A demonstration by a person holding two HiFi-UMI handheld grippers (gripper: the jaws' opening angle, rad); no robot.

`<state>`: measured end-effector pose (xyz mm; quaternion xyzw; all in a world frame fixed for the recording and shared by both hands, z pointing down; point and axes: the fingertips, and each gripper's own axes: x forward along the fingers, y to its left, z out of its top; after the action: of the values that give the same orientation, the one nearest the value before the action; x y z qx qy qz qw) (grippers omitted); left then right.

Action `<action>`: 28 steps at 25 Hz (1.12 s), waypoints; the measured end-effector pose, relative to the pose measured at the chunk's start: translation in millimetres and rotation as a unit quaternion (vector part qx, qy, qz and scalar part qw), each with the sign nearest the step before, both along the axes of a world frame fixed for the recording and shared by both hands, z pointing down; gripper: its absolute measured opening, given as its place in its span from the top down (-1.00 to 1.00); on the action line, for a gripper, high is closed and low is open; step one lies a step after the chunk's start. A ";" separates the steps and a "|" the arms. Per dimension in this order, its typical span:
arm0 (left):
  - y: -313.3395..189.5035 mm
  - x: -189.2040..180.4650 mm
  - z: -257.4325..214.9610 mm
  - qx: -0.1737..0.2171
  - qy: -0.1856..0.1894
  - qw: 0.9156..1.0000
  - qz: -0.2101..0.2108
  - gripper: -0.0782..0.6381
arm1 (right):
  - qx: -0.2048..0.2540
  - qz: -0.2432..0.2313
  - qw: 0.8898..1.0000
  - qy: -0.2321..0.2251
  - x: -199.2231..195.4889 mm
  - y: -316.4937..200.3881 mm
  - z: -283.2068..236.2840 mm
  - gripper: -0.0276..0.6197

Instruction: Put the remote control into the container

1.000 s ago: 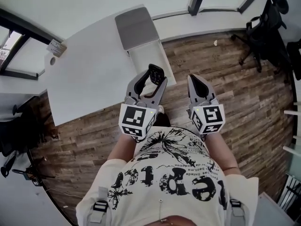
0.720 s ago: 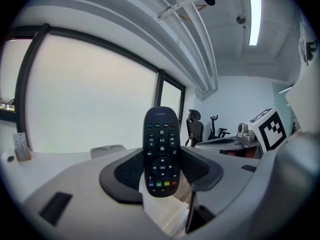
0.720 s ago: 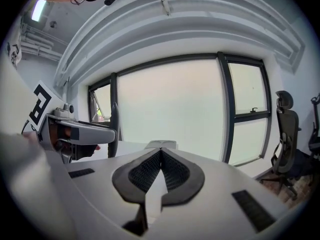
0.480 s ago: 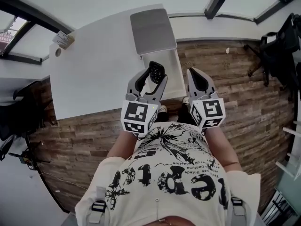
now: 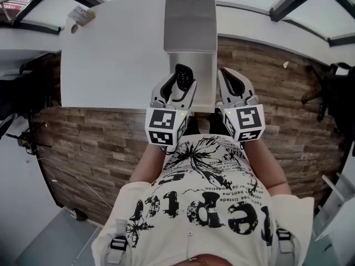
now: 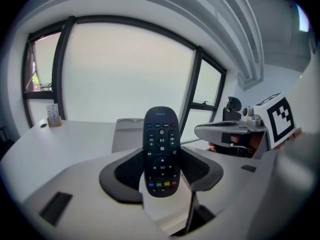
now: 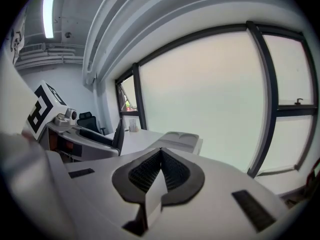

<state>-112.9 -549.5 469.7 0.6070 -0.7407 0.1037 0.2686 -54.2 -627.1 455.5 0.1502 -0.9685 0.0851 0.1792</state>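
A black remote control (image 6: 161, 151) with coloured buttons stands upright between the jaws of my left gripper (image 6: 161, 171), which is shut on it. In the head view the remote control (image 5: 183, 77) sticks up from the left gripper (image 5: 173, 87) over the near edge of the white table (image 5: 116, 54). The grey container (image 5: 189, 24) lies on the table just beyond it, also seen as the container (image 6: 129, 134) behind the remote. My right gripper (image 5: 230, 87) is beside the left one, shut and empty, its pads (image 7: 160, 171) pressed together.
A small card holder (image 5: 80, 16) stands at the table's far left corner. Wooden floor surrounds the table; an office chair (image 5: 338, 87) is at the right. Large windows rise behind the table.
Both grippers and the remote have come closer to the table and now sit over its near edge, in line with the container. The view has swung so the table lies straight ahead.
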 end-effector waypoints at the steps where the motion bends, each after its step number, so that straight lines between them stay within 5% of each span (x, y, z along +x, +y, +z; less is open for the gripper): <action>1: -2.5 -0.5 6.2 -0.007 0.001 1.000 -0.013 0.13 | -0.002 -0.013 1.000 0.003 -1.3 -1.1 4.3 0.91; 15: 0.6 1.9 115.4 -0.139 0.060 0.983 -0.101 0.13 | -0.053 -0.101 0.993 0.043 -5.8 -8.5 60.6 0.91; 28: -6.1 -0.1 175.3 -0.246 0.087 0.962 -0.085 0.13 | -0.070 -0.094 0.991 0.056 -15.3 -29.9 82.4 0.91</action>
<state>-113.0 -555.6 645.1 0.4638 -0.7150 0.2068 0.4806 -69.5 -656.9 538.0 0.0498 -0.9585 0.1273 0.2503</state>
